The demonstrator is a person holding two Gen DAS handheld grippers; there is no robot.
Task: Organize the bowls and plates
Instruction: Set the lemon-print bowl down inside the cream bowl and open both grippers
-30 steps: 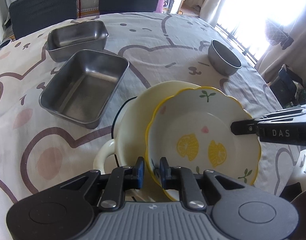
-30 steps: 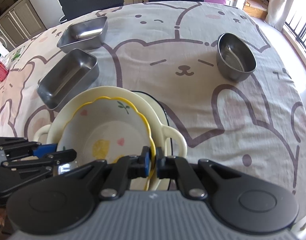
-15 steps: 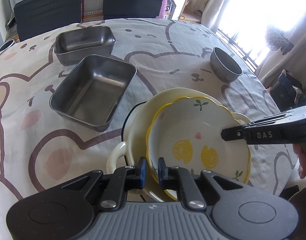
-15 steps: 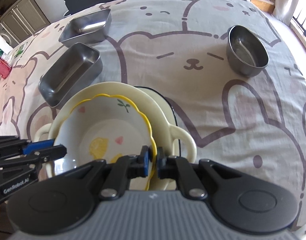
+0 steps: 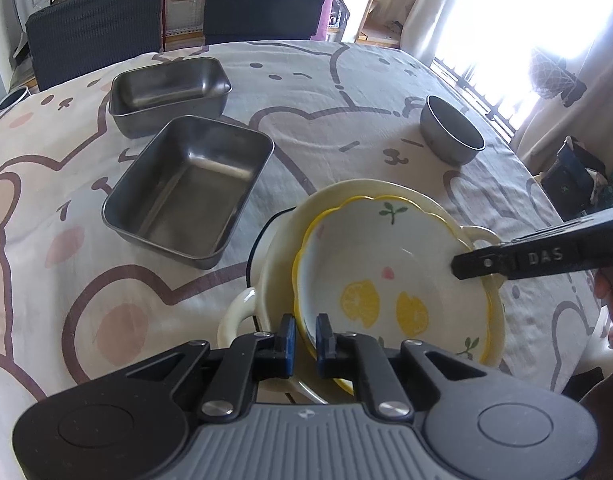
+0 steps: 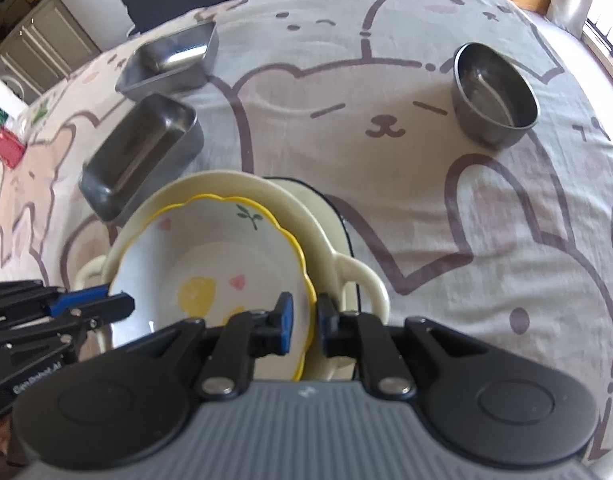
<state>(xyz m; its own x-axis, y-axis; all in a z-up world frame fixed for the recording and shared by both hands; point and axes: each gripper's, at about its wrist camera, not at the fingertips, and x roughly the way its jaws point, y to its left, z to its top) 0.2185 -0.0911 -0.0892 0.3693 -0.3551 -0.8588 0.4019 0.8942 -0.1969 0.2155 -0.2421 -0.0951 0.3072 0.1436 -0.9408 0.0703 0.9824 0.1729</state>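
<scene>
A yellow-rimmed lemon bowl [image 5: 386, 268] sits nested inside a cream two-handled bowl [image 5: 242, 312], which rests on a dark-rimmed plate [image 5: 262, 236]. My left gripper [image 5: 305, 334] straddles the lemon bowl's near rim, with a small gap on each side. My right gripper [image 6: 305, 316] straddles the opposite rim [image 6: 306, 280], its jaws slightly parted. Each gripper also shows in the other view: the right one [image 5: 466, 266] and the left one [image 6: 118, 300].
Two rectangular steel trays [image 5: 190, 184] [image 5: 168, 94] lie on the bear-print tablecloth [image 5: 346, 112] at the left. A round steel bowl [image 5: 450, 136] stands at the far right. Two dark chairs [image 5: 94, 36] are behind the table.
Both grippers have loosened their grip on the lemon bowl's rim, the jaws parting slightly. The lemon bowl now rests lower in the cream bowl. Both cameras have pulled back a little.
</scene>
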